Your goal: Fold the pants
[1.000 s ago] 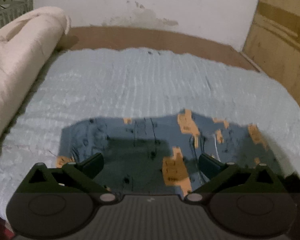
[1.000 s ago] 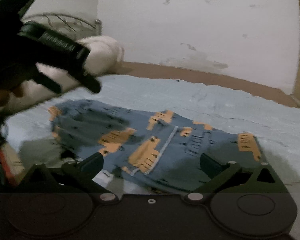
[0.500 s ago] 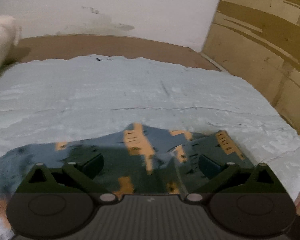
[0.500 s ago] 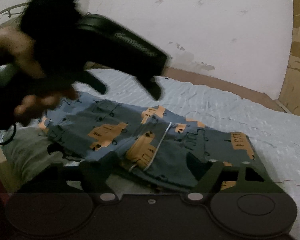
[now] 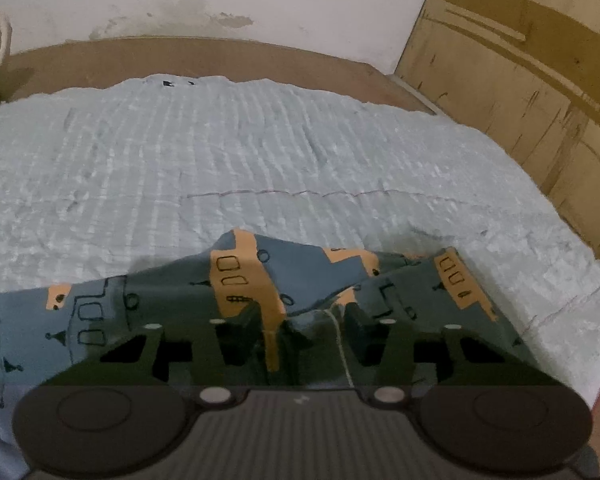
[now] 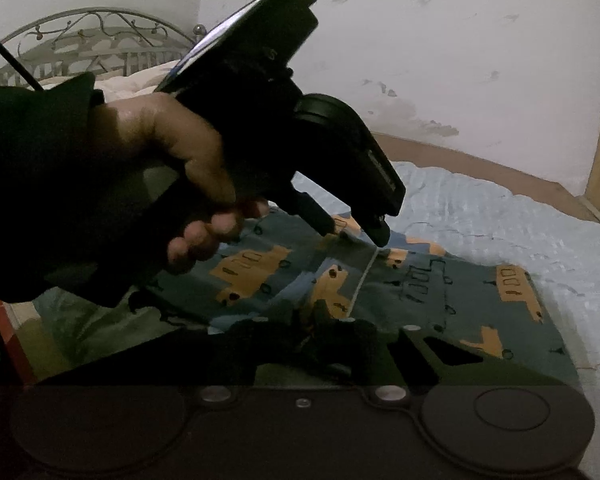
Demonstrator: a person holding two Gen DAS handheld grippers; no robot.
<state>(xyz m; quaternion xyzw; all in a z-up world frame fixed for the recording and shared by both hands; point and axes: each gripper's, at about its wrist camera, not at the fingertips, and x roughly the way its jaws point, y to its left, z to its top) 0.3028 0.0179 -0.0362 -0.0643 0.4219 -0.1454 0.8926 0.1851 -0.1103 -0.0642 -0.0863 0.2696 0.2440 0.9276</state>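
The pants (image 6: 420,292), blue with orange vehicle prints, lie on the bed (image 5: 260,160), on its pale blue cover, toward the near edge. In the right wrist view they fill the middle and run off toward 3 o'clock; in the left wrist view they sit at 6 o'clock, with bare cover beyond them up to 12.

They look already doubled over: a white seam line runs across the top layer and a second edge shows under it, though the dim light makes the number of layers hard to judge. The pile is still broad and loose, so at least one more fold seems left.

The left claw (image 5: 300,320) has just been closing. Its jaws stand partly shut, with a raised ridge of cloth and a white drawstring between them. The pads look close on that ridge, but I cannot tell for sure that they press it. In the right wrist view this claw shows at about 12 o'clock from the pants, tips down on the far edge of the cloth, carried by the person's hand (image 6: 172,168).

The right claw (image 6: 316,332) has also just been closing. Its jaws are all but together at the near edge of the pants, at 6 o'clock, with dark bunched cloth at the tips; it appears to have pinched that edge.

Both claws sit at opposite edges, so the next fold seems about to begin.
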